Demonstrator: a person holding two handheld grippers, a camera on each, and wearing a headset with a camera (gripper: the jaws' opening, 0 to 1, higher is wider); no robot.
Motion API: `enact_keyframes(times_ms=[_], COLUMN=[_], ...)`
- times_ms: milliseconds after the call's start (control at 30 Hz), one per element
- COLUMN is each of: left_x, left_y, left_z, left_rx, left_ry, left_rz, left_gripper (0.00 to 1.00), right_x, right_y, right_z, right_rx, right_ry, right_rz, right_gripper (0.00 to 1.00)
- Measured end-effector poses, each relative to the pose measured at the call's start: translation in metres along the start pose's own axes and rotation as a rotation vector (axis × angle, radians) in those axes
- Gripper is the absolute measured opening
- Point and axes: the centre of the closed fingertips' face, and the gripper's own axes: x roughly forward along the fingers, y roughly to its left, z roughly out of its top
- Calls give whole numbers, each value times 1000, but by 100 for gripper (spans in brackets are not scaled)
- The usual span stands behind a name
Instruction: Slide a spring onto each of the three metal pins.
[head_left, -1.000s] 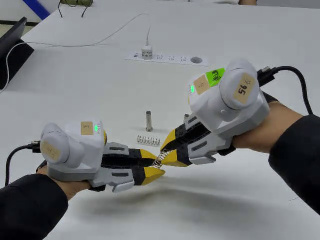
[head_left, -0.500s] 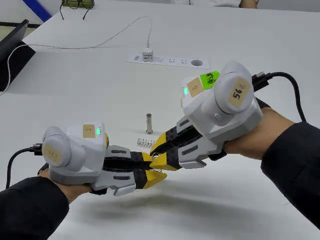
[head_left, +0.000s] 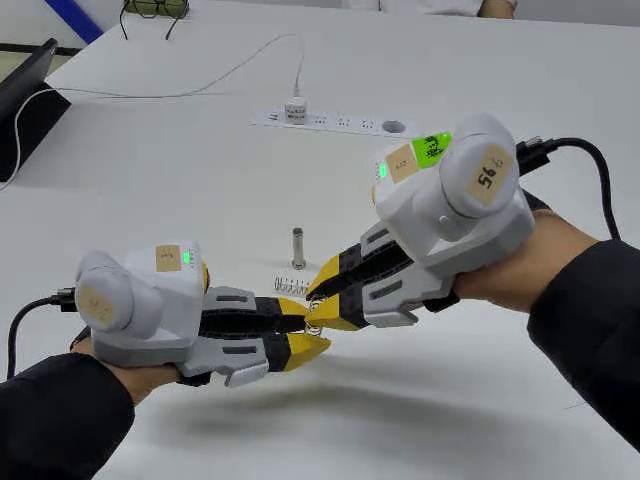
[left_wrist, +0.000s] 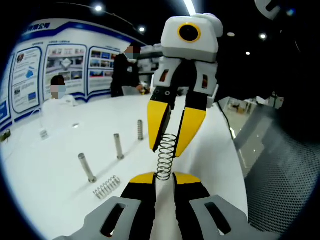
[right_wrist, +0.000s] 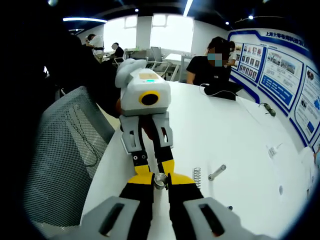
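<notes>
Left gripper view, spring (left_wrist: 165, 156) gripped between left tongs (left_wrist: 159, 177), right tongs (left_wrist: 168, 146)

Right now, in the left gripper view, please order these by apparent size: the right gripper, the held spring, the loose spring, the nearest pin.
1. right gripper, clearly largest, though also close to the camera.
2. held spring.
3. loose spring and nearest pin look about alike; I do not rank them.
</notes>
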Motion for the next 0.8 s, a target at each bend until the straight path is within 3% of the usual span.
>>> enact_keyframes(times_ms=[300,800], left_x=[-7,-19], left_y=[2,16], left_z=[-4,-7], left_rx=[-21,-47], left_ry=[-3,-13], left_rz=[32,110], left_gripper=[16,29], right_x=[-17,-39], right_y=[-18,-43], right_z=[-6,-13], right_rx=[13,36], right_ry=[9,23], right_rz=[-55,-130], right_gripper=[12,12])
